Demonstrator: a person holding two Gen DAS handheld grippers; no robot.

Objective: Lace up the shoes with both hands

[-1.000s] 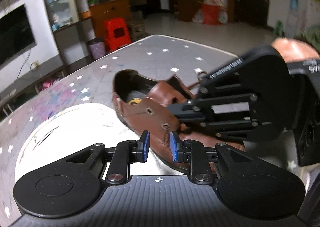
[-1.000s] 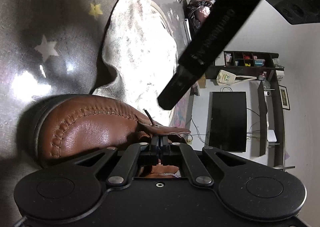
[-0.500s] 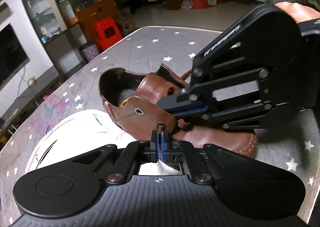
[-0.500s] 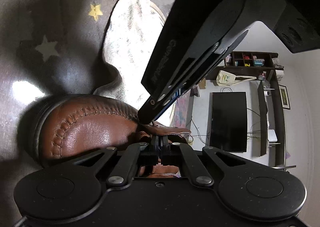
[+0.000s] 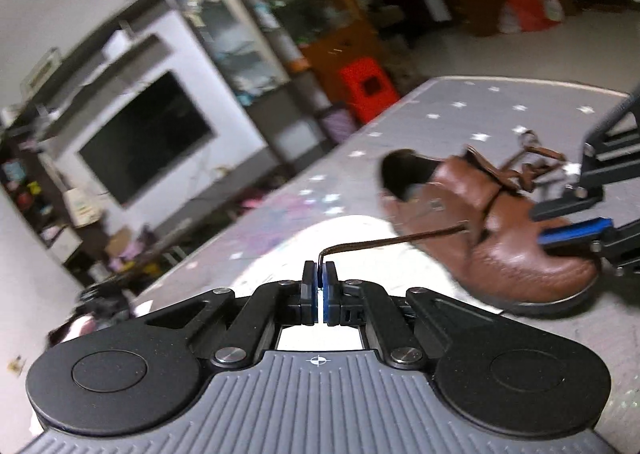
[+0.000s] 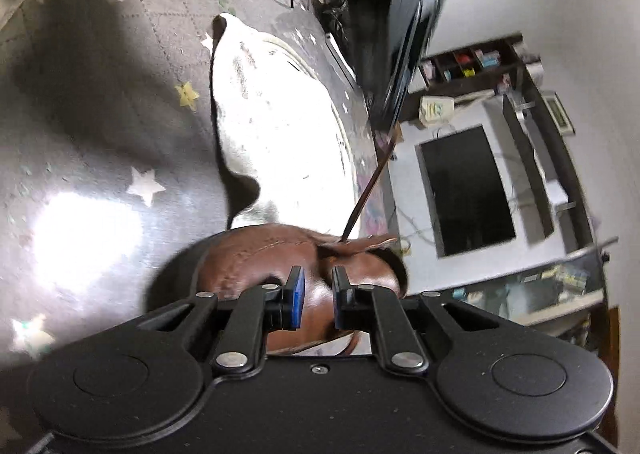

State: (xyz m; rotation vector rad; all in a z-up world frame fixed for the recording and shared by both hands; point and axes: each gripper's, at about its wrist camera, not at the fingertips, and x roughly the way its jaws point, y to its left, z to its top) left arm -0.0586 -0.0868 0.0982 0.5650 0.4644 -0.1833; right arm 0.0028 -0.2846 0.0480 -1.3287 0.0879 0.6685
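Now left claw [image 5: 319,274] clamped on lace [image 5: 392,241], right claw [image 6: 318,294] just parting, empty, no readable writing.

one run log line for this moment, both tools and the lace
left tool: shut on lace | lace: taut to shoe | right tool: just opening, empty, over shoe

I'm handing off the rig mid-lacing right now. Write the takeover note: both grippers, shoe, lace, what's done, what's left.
Left gripper: shut on the tip of the thin brown shoelace, drawn taut out of an eyelet.
Right gripper: jaws just opening, nothing between them, over the brown leather shoe.
Shoe lies on the grey star-patterned table, partly on a white cloth.
Done: lace end threaded through one eyelet.
Left: pull through, thread the remaining eyelets, tie.
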